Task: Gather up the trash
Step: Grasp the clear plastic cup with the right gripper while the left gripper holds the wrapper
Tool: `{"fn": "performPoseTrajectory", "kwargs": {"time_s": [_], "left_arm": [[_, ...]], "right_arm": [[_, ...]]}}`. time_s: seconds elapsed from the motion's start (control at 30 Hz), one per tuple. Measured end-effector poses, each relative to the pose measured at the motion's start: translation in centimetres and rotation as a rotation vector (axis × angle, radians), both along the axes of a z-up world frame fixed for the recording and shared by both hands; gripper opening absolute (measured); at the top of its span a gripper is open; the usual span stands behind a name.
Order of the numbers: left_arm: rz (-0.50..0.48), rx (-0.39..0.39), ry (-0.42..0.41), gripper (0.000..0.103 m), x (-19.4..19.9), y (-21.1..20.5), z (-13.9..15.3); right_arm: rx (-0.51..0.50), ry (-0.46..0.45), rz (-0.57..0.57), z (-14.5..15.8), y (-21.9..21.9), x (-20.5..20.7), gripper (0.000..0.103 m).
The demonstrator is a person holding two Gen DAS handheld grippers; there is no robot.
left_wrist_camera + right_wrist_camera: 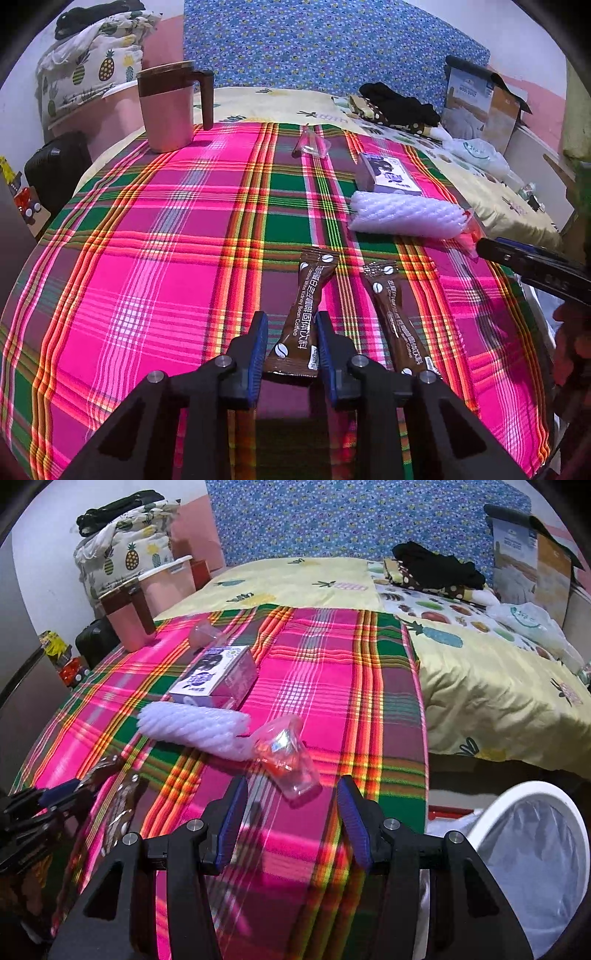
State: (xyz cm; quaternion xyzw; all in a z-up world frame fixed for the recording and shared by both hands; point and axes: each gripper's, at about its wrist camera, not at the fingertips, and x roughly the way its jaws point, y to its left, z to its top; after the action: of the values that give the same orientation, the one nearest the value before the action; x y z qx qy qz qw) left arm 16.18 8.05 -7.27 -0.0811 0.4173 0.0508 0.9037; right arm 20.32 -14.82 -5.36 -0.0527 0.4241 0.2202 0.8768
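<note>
Two brown coffee sachets lie on the plaid cloth (147, 258). My left gripper (291, 325) is open with its blue pads on either side of the left sachet (303, 314), apart from it; the right sachet (395, 314) lies beside it. A white foam net (406, 216), a purple carton (388, 173) and a clear wrapper (312, 144) lie farther back. My right gripper (291, 801) is open and empty just in front of a crumpled clear plastic wrapper (286, 753). The foam net (195, 727) and carton (218, 675) lie left of it. A white bin with a liner (532, 842) stands at lower right.
A pink mug with a brown lid (170, 107) stands at the cloth's far left corner. Beyond are a yellow bedspread (480, 686), black clothes (399, 101), a cardboard box (480, 103) and a white plastic bag (532, 620). The right gripper's body (532, 266) shows at the right edge.
</note>
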Motion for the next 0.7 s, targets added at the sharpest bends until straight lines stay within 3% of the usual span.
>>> {"fn": "performPoseTrajectory", "kwargs": {"time_s": [0.17,0.2,0.23,0.7], "left_arm": [[-0.003,-0.002,0.0,0.027,0.2,0.2,-0.1],[-0.004,-0.001,0.0,0.027,0.3,0.1,-0.1],[-0.004,-0.002,0.0,0.027,0.3,0.1,-0.1],[-0.003,-0.01,-0.015,0.027,-0.7,-0.6,0.7]], "right_arm": [[-0.014,0.01,0.008,-0.4,0.6,0.8,0.051],[-0.013,0.011,0.011,-0.4,0.7,0.8,0.041],[-0.011,0.011,0.015,-0.4,0.7,0.8,0.037],[0.044,-0.009,0.002,0.8,-0.6,-1.9,0.035]]}}
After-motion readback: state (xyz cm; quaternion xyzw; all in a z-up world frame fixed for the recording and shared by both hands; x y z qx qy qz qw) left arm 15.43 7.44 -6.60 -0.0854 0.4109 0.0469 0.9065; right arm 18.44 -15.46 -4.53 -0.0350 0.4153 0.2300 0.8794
